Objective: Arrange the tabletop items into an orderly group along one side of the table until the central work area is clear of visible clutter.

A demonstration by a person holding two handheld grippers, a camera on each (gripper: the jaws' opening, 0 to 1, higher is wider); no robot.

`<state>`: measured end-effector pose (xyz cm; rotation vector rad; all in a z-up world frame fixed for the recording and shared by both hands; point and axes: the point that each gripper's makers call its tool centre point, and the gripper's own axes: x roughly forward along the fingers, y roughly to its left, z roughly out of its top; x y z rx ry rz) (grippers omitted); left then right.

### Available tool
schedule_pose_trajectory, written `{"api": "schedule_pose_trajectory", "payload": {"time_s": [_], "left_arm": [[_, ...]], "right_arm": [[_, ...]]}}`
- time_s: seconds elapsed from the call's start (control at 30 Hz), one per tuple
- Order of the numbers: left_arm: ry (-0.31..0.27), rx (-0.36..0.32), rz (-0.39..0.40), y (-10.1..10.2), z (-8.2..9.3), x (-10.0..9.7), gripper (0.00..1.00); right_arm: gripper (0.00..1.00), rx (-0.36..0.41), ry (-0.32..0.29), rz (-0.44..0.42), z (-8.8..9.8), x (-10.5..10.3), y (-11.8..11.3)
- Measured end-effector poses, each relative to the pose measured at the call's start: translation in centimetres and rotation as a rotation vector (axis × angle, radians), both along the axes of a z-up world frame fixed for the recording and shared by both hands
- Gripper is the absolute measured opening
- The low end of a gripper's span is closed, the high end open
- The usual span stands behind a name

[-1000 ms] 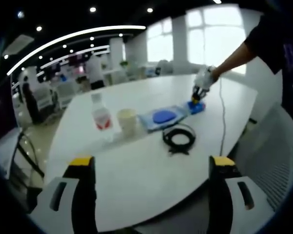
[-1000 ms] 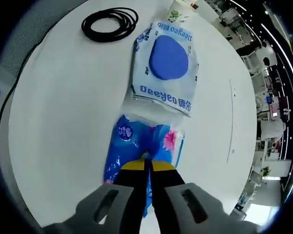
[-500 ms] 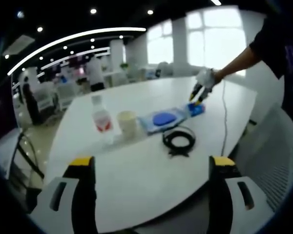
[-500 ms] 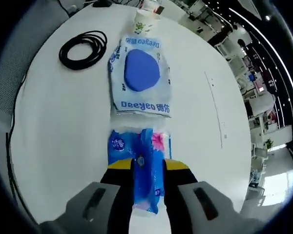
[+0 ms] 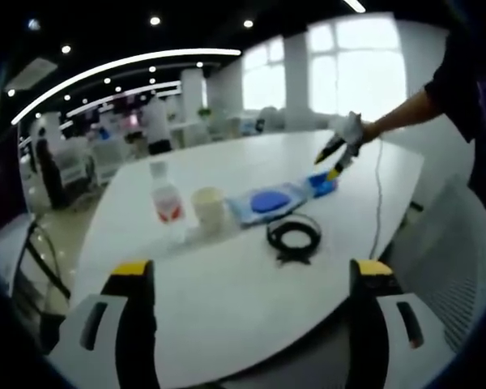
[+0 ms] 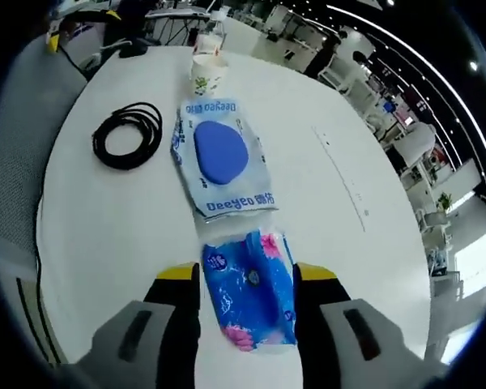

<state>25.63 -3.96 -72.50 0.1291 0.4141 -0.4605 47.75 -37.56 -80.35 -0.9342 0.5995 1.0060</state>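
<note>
1. White tabletop (image 5: 227, 284) spreads out ahead of your left gripper (image 5: 247, 279), whose yellow-tipped jaws stand wide apart with nothing between them.
2. Furthest left in the left gripper view stands a clear bottle (image 5: 166, 203) with a red label, upright, with a paper cup (image 5: 208, 209) just beside it.
3. Next along the same row lies the white wipes pack (image 5: 263, 203) with its blue oval, flat on the table.
4. Nearer you than that pack, the black cable coil (image 5: 294, 237) rests apart from the row.
5. At the right end, the blue tissue pack (image 5: 324, 186) touches the wipes pack's end, and your right gripper (image 5: 334, 158) hangs just above it.
6. From the right gripper view, your right gripper (image 6: 247, 279) has its jaws spread, the blue tissue pack (image 6: 251, 288) lying flat between them, unclamped.
7. Beyond it there sit the wipes pack (image 6: 221, 154), the cable coil (image 6: 128, 134) off to the left, and the cup (image 6: 208, 73).
</note>
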Motion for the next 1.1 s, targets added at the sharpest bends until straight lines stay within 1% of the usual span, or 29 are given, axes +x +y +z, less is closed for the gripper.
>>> {"api": "schedule_pose_trajectory", "payload": {"time_s": [0.07, 0.1, 0.23, 0.3, 0.5, 0.77, 0.8, 0.97, 1.1], "left_arm": [[0.0, -0.006, -0.004, -0.1, 0.0, 0.0, 1.0], [0.001, -0.008, -0.011, -0.2, 0.0, -0.1, 1.0], [0.012, 0.003, -0.027, -0.4, -0.2, -0.3, 1.0], [0.011, -0.002, -0.028, -0.4, -0.2, -0.3, 1.0], [0.014, -0.003, -0.03, -0.5, -0.2, -0.3, 1.0], [0.016, -0.005, -0.035, -0.5, -0.2, -0.3, 1.0], [0.017, -0.004, -0.036, -0.5, -0.2, -0.3, 1.0], [0.02, -0.001, -0.043, -0.6, -0.2, -0.3, 1.0], [0.021, 0.004, -0.047, -0.6, -0.3, -0.4, 1.0]], "right_arm": [[0.5, 0.028, 0.007, 0.0, 0.3, -0.8, 0.6], [0.5, 0.051, 0.009, 0.006, 0.5, -1.3, 1.2], [0.55, 0.086, 0.02, 0.028, 0.9, -2.9, 2.6], [0.57, 0.119, 0.031, 0.038, 1.2, -3.8, 3.6], [0.6, 0.159, 0.041, 0.078, 1.4, -5.7, 5.8], [0.65, 0.203, 0.075, 0.119, 0.7, -8.3, 8.3], [0.65, 0.218, 0.081, 0.122, 0.6, -8.7, 8.7], [0.64, 0.237, 0.096, 0.138, -0.3, -9.8, 9.9], [0.65, 0.275, 0.111, 0.152, -0.8, -10.6, 11.2]]}}
